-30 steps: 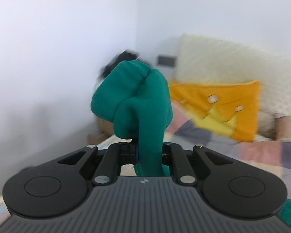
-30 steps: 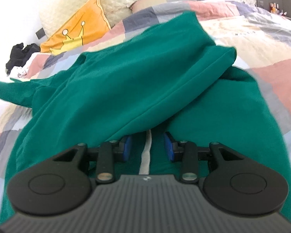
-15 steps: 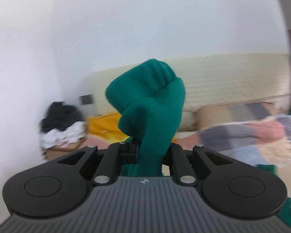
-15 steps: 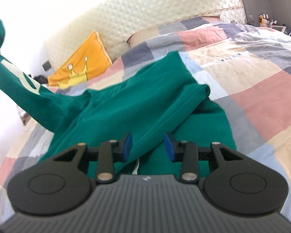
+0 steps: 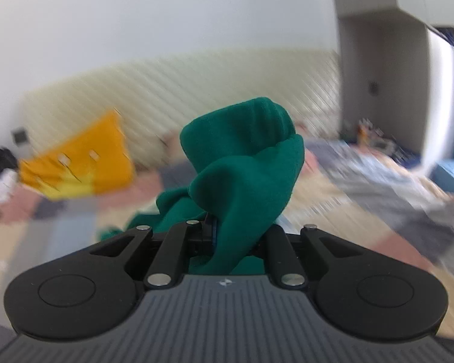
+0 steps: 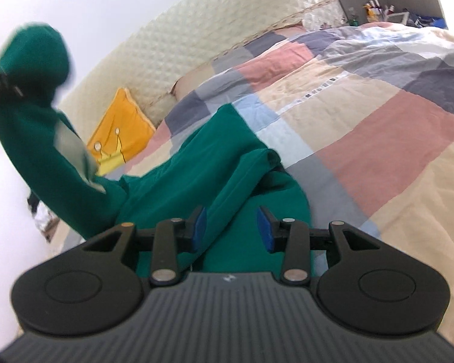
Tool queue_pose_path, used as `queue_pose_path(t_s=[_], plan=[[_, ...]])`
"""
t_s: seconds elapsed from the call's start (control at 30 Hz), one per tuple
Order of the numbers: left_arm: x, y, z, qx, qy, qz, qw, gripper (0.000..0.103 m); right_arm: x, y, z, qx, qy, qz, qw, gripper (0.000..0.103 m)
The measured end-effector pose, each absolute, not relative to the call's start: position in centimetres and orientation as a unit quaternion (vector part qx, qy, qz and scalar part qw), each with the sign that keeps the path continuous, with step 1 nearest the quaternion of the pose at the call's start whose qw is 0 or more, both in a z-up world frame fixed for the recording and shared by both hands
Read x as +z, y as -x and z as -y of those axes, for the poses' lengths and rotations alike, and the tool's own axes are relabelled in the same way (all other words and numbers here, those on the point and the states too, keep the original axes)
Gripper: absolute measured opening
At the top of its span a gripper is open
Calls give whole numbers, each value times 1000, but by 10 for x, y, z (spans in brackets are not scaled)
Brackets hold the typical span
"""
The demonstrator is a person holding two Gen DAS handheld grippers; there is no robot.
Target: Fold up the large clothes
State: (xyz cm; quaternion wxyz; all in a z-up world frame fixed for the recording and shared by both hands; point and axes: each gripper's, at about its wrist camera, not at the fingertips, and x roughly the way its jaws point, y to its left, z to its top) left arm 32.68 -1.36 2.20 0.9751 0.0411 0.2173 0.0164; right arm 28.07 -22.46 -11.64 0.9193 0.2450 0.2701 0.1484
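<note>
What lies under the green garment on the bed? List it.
Under the green garment the patchwork quilt shows all around its edges. What the quilt looks like beneath the cloth is covered. The sleeve end held by the left gripper hangs above the bed.

Left claw [image 5: 227,236] seems clamped tight and raised; right claw [image 6: 230,232] gapes wide, held low.

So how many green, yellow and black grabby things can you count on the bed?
Green garment: 1
Yellow cushion: 1
Grippers: 2, the left gripper and the right gripper
Total: 4
</note>
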Motion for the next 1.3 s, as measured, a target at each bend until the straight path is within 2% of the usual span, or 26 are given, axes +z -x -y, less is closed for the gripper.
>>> queue_pose_path(t_s=[0.17,0.33,0.47,0.6,0.7,0.77,0.83,0.93,1.03,1.1,1.2,1.23,1.3], plan=[[-54,-319,49,-23,-34,-276,960,13,-114,-289,250,136,-281,-269,911,41],[-126,-321,51,-38,-35,-330,942,13,-111,-294,274,132,-316,-259,903,41],[-151,-318,40,-44,-14,-339,940,13,-110,-294,278,127,-316,-247,907,41],[-150,-318,27,-56,-2,-350,935,15,-112,-297,276,133,-312,-249,907,41],[-141,-313,18,-71,6,-365,928,27,-112,-298,275,133,-304,-249,910,41],[-131,-302,14,-88,22,-367,926,41,-111,-296,273,133,-297,-247,913,41],[-127,-287,6,-109,41,-360,926,58,-109,-295,272,137,-292,-244,915,41],[-118,-261,-9,-124,74,-333,932,64,-106,-292,268,147,-289,-245,914,42],[-116,-243,-28,-121,111,-310,936,65,-102,-290,259,155,-276,-249,915,42],[-122,-238,-44,-102,133,-298,940,65,-102,-290,250,163,-267,-257,915,47],[-138,-241,-71,-73,181,-304,932,65,-104,-292,233,180,-247,-273,912,65],[-143,-244,-80,-66,198,-309,928,65,-107,-293,227,181,-238,-280,912,68],[-154,-250,-95,-50,217,-319,921,65,-113,-297,217,178,-224,-294,912,68]])
